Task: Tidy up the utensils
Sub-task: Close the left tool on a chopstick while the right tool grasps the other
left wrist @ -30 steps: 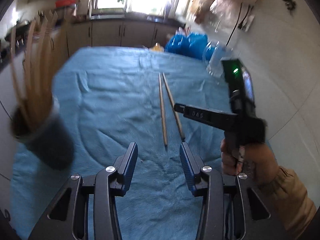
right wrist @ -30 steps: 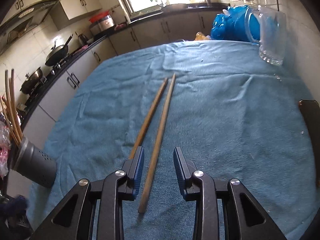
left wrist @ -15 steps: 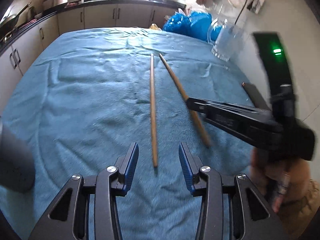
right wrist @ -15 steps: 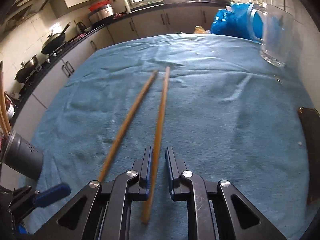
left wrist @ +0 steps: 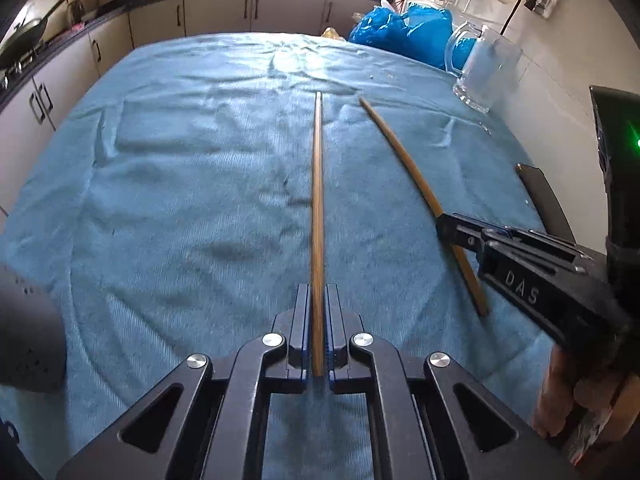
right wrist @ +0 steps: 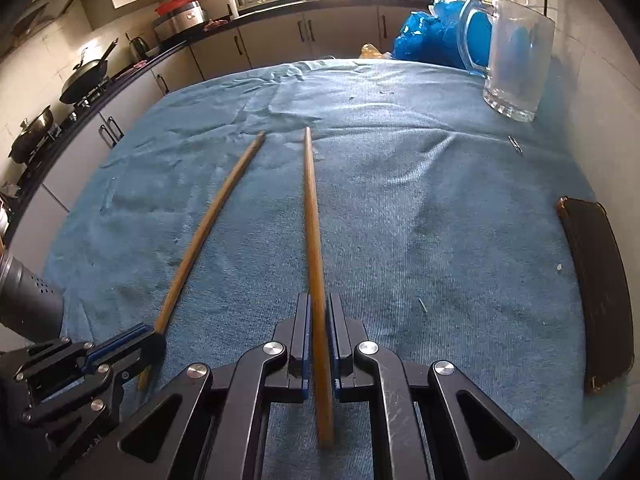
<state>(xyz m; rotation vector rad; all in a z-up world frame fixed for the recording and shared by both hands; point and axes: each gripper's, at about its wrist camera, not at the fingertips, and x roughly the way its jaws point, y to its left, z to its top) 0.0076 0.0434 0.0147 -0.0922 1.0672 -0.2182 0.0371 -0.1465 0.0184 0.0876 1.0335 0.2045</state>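
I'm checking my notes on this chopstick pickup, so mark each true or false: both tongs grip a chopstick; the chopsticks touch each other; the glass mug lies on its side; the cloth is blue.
1. Both tongs grip a chopstick. True: the left tongs clamp the left chopstick, the right tongs the right chopstick.
2. The chopsticks touch. False: they lie apart.
3. The glass mug lies on its side. False: it stands upright.
4. The cloth is blue. True.
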